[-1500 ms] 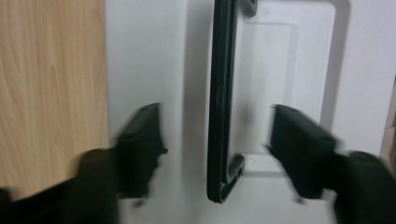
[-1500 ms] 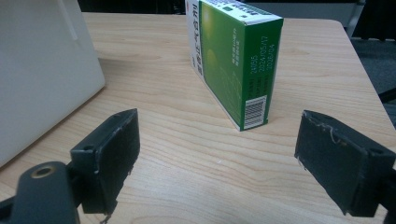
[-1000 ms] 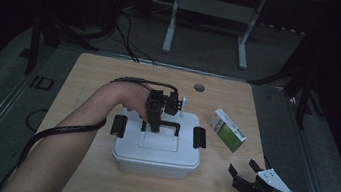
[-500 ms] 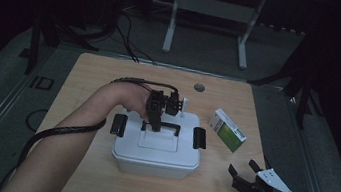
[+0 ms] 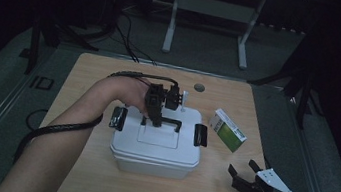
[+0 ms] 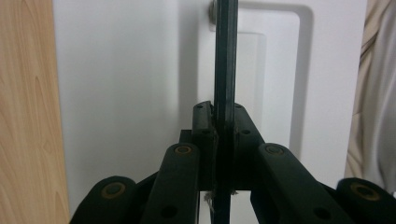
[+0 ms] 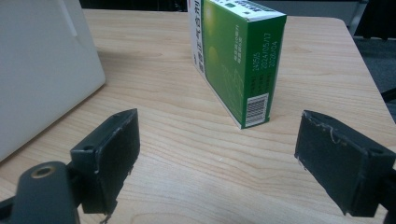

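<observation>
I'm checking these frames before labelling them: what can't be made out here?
- Inside of the white box: hidden by its shut lid in the high view.
- Handle: its lower part is covered by the left gripper in the left gripper view.
- Green carton: top cut off by the edge of the right gripper view; small print is illegible.
- Right gripper: the hand is cut off by the bottom edge of the high view.

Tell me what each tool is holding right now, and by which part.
The left tool is shut on the black handle atop the white box, gripping its bar. The right tool is open and holds nothing.
</observation>
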`<state>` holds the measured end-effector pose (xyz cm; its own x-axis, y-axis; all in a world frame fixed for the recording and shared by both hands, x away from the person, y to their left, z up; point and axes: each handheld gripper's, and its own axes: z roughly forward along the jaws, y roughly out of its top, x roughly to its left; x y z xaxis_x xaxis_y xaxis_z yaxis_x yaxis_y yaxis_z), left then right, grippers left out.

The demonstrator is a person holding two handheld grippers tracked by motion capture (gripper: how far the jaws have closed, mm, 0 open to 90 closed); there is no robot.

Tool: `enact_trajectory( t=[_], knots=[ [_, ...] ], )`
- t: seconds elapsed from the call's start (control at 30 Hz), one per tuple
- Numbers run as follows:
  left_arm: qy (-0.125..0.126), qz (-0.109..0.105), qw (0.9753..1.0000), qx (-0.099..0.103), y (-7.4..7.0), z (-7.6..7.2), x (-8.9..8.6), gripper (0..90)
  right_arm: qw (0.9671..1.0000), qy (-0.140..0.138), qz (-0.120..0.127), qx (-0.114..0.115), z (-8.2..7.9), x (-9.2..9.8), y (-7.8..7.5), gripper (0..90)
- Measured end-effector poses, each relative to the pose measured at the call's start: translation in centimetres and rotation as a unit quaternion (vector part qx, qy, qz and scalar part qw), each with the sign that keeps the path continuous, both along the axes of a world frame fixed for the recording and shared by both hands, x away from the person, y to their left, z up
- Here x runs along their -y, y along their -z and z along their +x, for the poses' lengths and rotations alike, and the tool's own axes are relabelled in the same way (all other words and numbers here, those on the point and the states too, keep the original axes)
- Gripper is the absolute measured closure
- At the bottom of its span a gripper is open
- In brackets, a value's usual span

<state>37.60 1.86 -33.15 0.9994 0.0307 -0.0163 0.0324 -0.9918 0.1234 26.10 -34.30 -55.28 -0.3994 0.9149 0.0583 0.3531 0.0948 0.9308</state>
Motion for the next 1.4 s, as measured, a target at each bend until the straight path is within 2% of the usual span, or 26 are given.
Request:
enact_trajectory(
  t=[0.1,0.13,0.27,0.5,0.7,1.17,1.23,1.37,1.4],
  knots=[
    [-0.003,0.000,1.0000,0.005,-0.7,-0.2,-0.4,83.8,1.0000,-0.001,-0.001,-0.002,0.0,0.0,0.0,13.5],
    [-0.002,-0.006,0.9999,0.011,-0.9,-0.2,-0.6,83.8,1.0000,-0.001,-0.001,-0.002,0.0,0.0,0.0,13.5],
    [-0.006,-0.015,0.9998,0.013,-1.6,-0.3,-1.4,83.8,1.0000,0.000,-0.001,-0.002,0.0,-0.1,0.0,13.5],
    [-0.019,-0.019,0.9995,0.015,-2.1,-0.5,-3.0,83.9,1.0000,0.001,0.000,-0.004,0.0,-0.1,0.0,13.5],
    [-0.032,-0.032,0.9987,0.021,-2.6,-0.7,-5.0,83.9,1.0000,0.002,-0.001,-0.004,0.0,-0.1,0.1,13.5],
    [-0.080,-0.039,0.9960,0.014,-2.2,-0.9,-9.7,83.9,1.0000,0.004,-0.005,-0.004,0.1,-0.2,0.1,13.5],
    [-0.095,-0.036,0.9947,0.013,-1.8,-1.1,-11.4,83.9,1.0000,0.004,-0.006,-0.004,0.1,-0.2,0.1,13.5],
    [-0.104,-0.035,0.9939,0.014,-1.5,-1.2,-12.3,83.9,1.0000,0.004,-0.006,-0.004,0.1,-0.2,0.1,13.5],
    [-0.110,-0.037,0.9932,0.013,-1.5,-1.4,-13.3,83.9,1.0000,0.005,-0.006,-0.005,0.1,-0.2,0.1,13.5]
  ],
)
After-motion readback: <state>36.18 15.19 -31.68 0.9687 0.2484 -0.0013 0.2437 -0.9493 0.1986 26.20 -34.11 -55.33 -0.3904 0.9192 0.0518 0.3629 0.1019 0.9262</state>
